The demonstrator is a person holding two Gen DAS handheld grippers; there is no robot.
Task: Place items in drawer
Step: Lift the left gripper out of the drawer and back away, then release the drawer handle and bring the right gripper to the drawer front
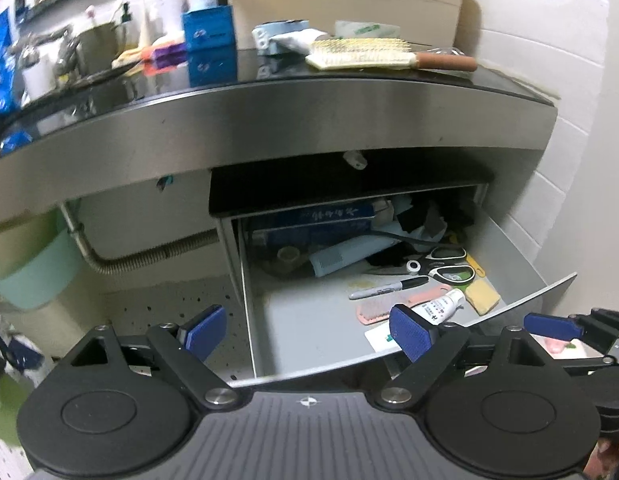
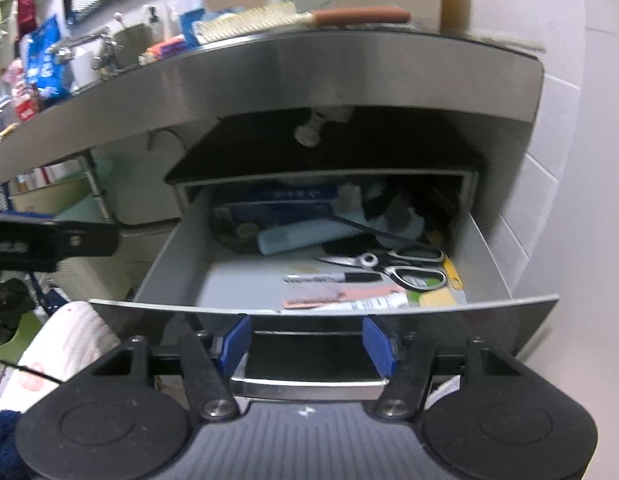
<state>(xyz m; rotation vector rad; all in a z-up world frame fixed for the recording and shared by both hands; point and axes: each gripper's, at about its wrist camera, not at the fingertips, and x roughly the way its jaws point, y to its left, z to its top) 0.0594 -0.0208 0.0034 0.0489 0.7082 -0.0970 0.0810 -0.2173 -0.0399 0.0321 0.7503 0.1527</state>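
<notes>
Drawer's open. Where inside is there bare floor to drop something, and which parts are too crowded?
The drawer has bare floor in its front left, between the left wall and the pink comb. The back is piled with a blue box and clutter. The right side is taken by scissors, marker and tube.

Drawer (image 2: 485, 256) pulled out, top open. Bare floor at front left. Right side crowded: scissors (image 2: 405, 266), marker (image 2: 333, 278), comb (image 2: 341, 295), tube (image 2: 373, 303). Back packed with box (image 2: 277, 200) and clutter. Countertop (image 2: 349, 72) overhangs the rear.
</notes>
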